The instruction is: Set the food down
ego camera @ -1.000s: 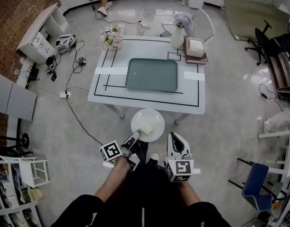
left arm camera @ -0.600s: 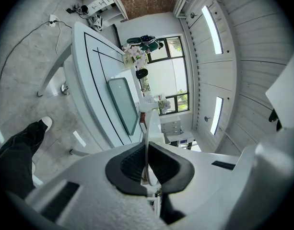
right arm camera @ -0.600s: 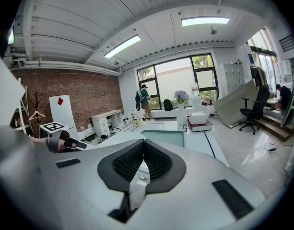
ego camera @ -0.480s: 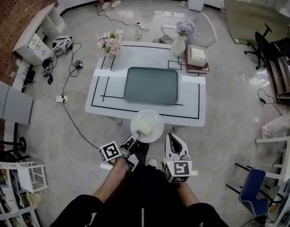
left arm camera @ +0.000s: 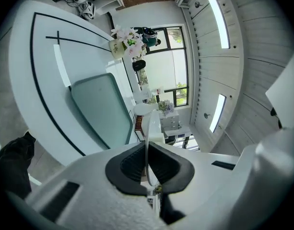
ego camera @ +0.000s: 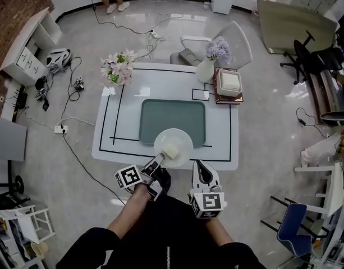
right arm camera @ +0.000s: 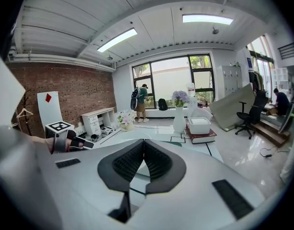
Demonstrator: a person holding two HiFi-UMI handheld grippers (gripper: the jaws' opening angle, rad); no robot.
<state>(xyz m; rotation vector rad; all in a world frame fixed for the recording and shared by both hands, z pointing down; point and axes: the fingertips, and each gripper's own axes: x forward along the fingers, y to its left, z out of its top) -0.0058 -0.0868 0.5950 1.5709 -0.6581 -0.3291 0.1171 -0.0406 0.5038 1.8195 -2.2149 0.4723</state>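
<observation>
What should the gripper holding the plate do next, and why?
Probably ease the plate forward, then lower it: the left gripper pinches its rim, and it hangs with the food near the table's front edge, barely over the green tray.

The head view looks steeply down from high above the person. It takes in the whole counter [ego camera: 104, 142] at 12 o'clock and both grippers close under it at 6 o'clock.

The left gripper view rides just behind the left gripper [left arm camera: 147, 147] and is rolled sideways, so the counter [left arm camera: 36, 80] stands on edge at 9 o'clock. It looks along the plate [left arm camera: 147, 126] rim.

The right gripper view sits upright behind the right gripper [right arm camera: 143, 147], facing nearly level across the counter towards the windows [right arm camera: 178, 83] at 12 o'clock.

All three views share the pink flowers [ego camera: 117, 67] [left arm camera: 127, 37] [right arm camera: 123, 119]. The head view and the right gripper view also share the vase [ego camera: 204, 70] [right arm camera: 179, 120].
</observation>
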